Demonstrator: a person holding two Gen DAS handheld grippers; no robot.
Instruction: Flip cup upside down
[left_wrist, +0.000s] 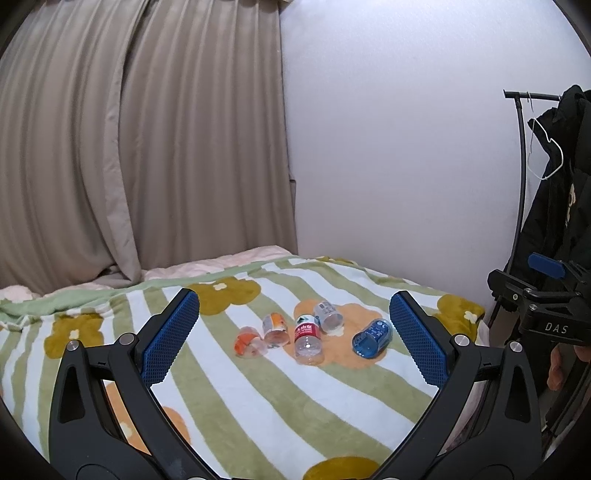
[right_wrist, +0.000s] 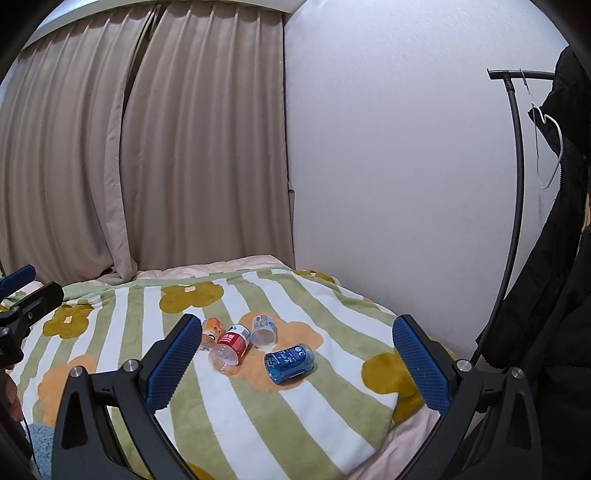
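Several small cut-bottle cups lie on their sides on a striped flower blanket (left_wrist: 258, 387). In the left wrist view they form a row: an orange cup (left_wrist: 248, 342), a second orange-label cup (left_wrist: 275, 328), a red-label cup (left_wrist: 307, 339), a white-label cup (left_wrist: 328, 315) and a blue cup (left_wrist: 371, 338). The right wrist view shows the blue cup (right_wrist: 290, 362), red-label cup (right_wrist: 231, 349), white-label cup (right_wrist: 263, 330) and an orange cup (right_wrist: 212, 329). My left gripper (left_wrist: 293, 339) is open and empty, short of the cups. My right gripper (right_wrist: 295, 365) is open and empty.
The blanket (right_wrist: 258, 406) covers a bed against a white wall (left_wrist: 406, 147). Beige curtains (left_wrist: 147, 147) hang behind. A black clothes rack (right_wrist: 517, 184) with a dark coat (right_wrist: 554, 295) stands at the right. The bed's edge drops off at the right.
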